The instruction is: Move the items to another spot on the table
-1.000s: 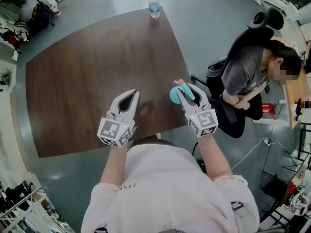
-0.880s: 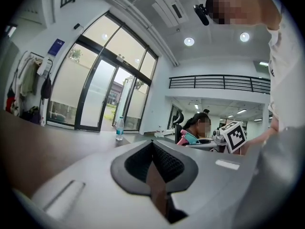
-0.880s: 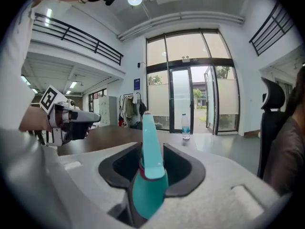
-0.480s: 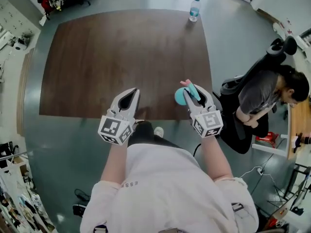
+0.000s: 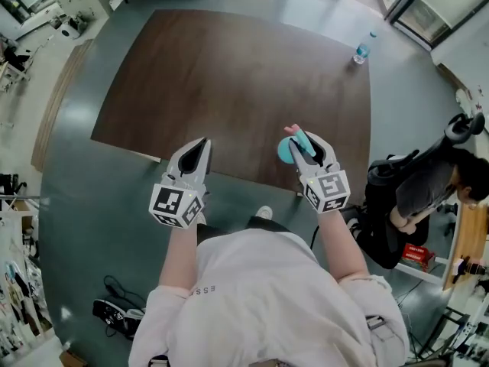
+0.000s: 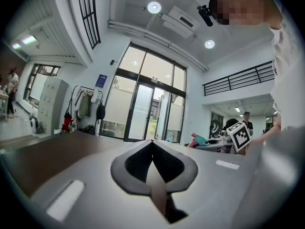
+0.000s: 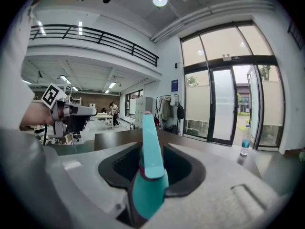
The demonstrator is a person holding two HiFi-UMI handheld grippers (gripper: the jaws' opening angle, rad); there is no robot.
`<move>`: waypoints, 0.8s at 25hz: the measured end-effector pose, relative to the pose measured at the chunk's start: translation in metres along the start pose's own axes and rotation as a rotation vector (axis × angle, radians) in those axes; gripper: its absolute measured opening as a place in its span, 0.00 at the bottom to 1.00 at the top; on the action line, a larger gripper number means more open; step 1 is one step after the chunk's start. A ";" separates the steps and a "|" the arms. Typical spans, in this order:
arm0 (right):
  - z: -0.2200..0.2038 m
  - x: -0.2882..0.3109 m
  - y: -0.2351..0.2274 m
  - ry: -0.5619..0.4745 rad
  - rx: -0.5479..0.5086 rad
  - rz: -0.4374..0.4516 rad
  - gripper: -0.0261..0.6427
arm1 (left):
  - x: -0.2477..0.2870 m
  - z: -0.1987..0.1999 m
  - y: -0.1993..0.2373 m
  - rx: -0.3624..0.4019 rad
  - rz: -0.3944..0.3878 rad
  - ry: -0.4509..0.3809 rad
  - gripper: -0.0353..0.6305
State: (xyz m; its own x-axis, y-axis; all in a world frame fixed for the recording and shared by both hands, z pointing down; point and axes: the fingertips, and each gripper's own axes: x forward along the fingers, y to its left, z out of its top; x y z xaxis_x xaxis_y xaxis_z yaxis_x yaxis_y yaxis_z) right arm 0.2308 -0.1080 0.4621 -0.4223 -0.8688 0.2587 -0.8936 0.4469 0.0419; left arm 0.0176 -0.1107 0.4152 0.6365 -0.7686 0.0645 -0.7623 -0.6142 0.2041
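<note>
My right gripper (image 5: 299, 138) is shut on a teal plastic item (image 5: 285, 150) with a pink tip, held above the near edge of the dark brown table (image 5: 229, 75). In the right gripper view the teal item (image 7: 150, 175) stands upright between the dark pads, its pink tip pointing away. My left gripper (image 5: 200, 142) is shut with nothing in it, its tips at the table's near edge. The left gripper view shows its pads (image 6: 138, 163) closed together, and the right gripper (image 6: 240, 135) with the teal item (image 6: 199, 140) off to the right.
A clear water bottle (image 5: 362, 50) stands at the table's far right corner and shows as the bottle (image 7: 245, 144) in the right gripper view. A person (image 5: 428, 197) sits in an office chair right of the table. Grey floor surrounds the table; clutter lines the left wall.
The person has moved along the table's edge and turned, so the table and bottle have swung rightward in the head view. Both grippers travelled along, their grips unchanged.
</note>
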 end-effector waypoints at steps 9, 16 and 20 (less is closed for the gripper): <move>0.032 0.094 0.129 -0.006 -0.014 0.105 0.23 | -0.102 0.027 0.126 0.035 0.116 -0.013 0.08; 0.045 0.162 0.223 -0.015 -0.002 0.161 0.23 | -0.178 0.036 0.219 0.040 0.198 -0.011 0.08; 0.061 0.191 0.264 -0.016 -0.006 0.218 0.23 | -0.204 0.047 0.249 0.050 0.233 -0.023 0.08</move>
State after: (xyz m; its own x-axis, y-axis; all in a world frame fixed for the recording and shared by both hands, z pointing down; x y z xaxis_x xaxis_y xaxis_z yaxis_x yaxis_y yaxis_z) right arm -0.0946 -0.1689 0.4640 -0.6077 -0.7549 0.2466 -0.7801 0.6256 -0.0070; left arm -0.3075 -0.1155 0.4070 0.4402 -0.8941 0.0820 -0.8935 -0.4273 0.1380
